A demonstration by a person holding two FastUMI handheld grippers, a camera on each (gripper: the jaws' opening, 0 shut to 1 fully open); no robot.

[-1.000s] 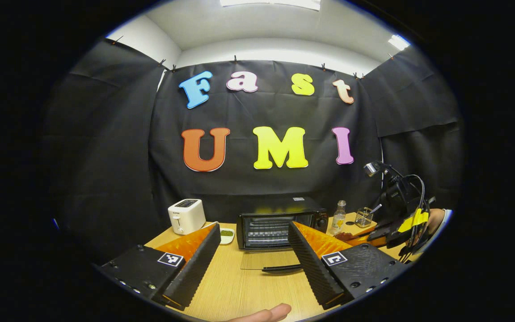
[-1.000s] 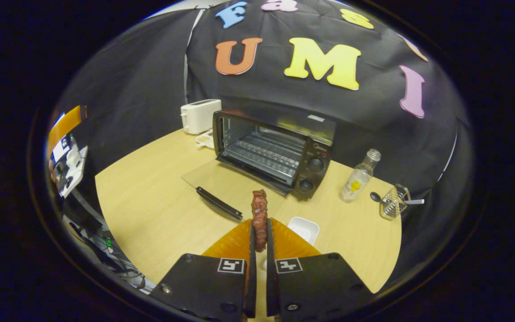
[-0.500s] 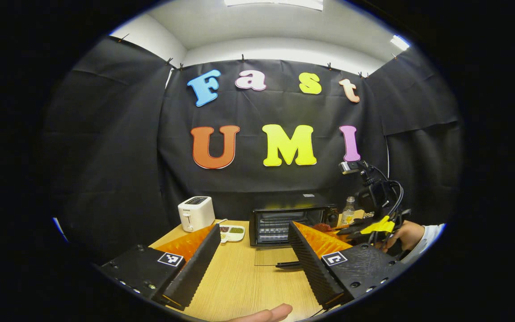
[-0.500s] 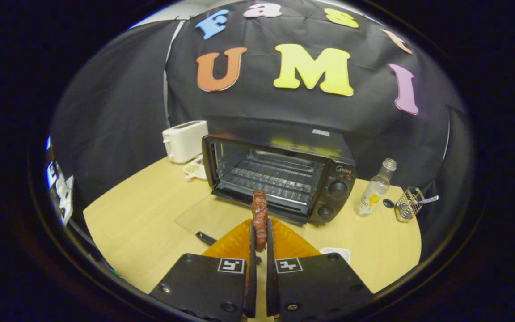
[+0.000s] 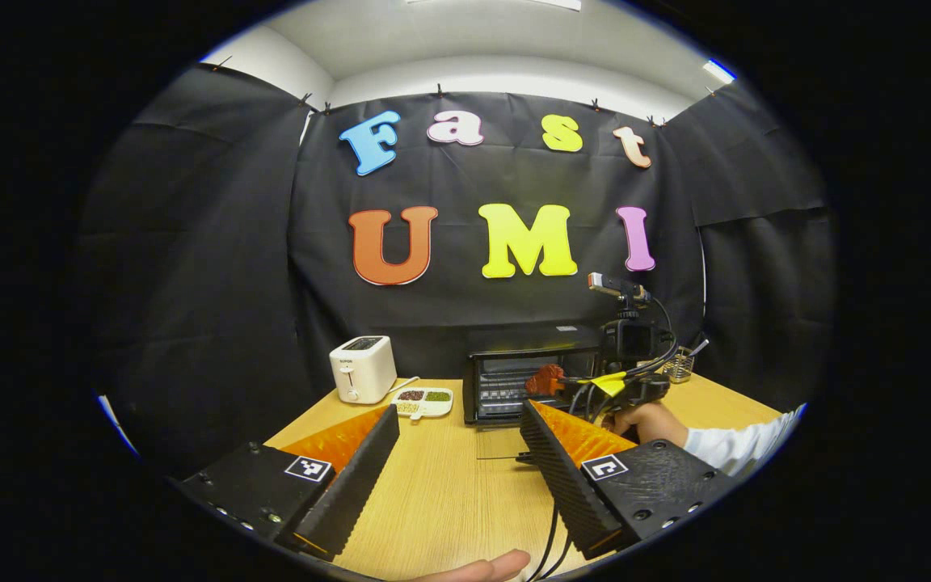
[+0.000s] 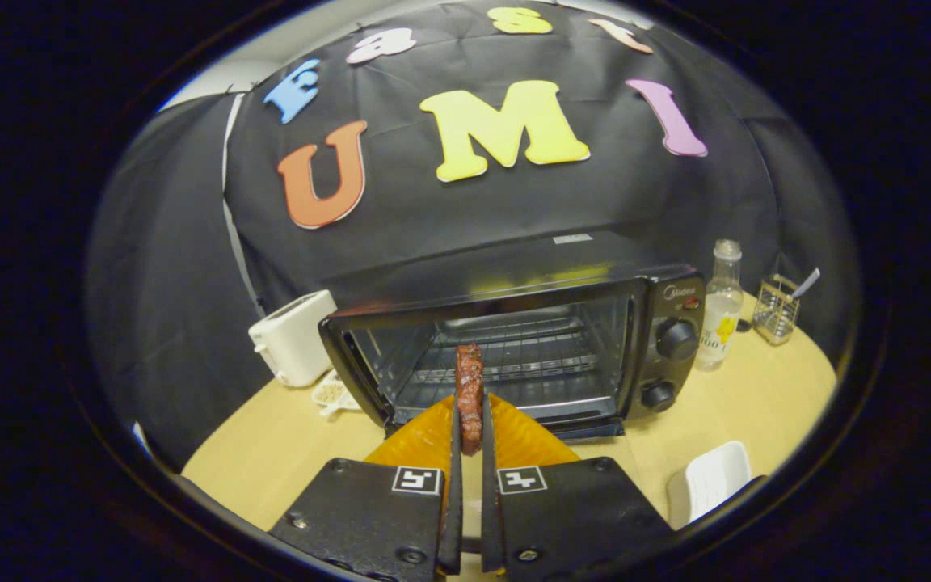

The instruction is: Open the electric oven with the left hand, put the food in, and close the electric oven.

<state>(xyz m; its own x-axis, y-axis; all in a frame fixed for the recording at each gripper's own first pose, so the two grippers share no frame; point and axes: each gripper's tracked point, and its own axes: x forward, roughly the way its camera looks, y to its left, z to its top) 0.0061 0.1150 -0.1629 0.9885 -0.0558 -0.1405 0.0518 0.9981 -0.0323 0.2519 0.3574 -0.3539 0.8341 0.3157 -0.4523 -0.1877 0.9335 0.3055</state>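
Note:
The black electric oven (image 6: 506, 347) stands open, its wire rack bare and its glass door (image 5: 498, 443) flat on the table. My right gripper (image 6: 469, 404) is shut on a reddish-brown piece of meat (image 6: 469, 386), held upright just in front of the oven's mouth. In the left gripper view that meat (image 5: 545, 378) hangs before the oven (image 5: 526, 373), with a hand (image 5: 642, 419) holding the right gripper behind it. My left gripper (image 5: 460, 440) is open and empty, well back from the oven over the wooden table (image 5: 441, 501).
A white toaster (image 5: 362, 369) and a small dish of spices (image 5: 423, 398) sit left of the oven. To the oven's right stand a clear bottle (image 6: 722, 303) and a wire holder (image 6: 782, 308). A white dish (image 6: 712, 481) lies near the right gripper. A fingertip (image 5: 486, 566) shows at the bottom.
The right gripper carried the meat forward and leftward to the oven's mouth. The left gripper drew back and rose slightly; it stays open.

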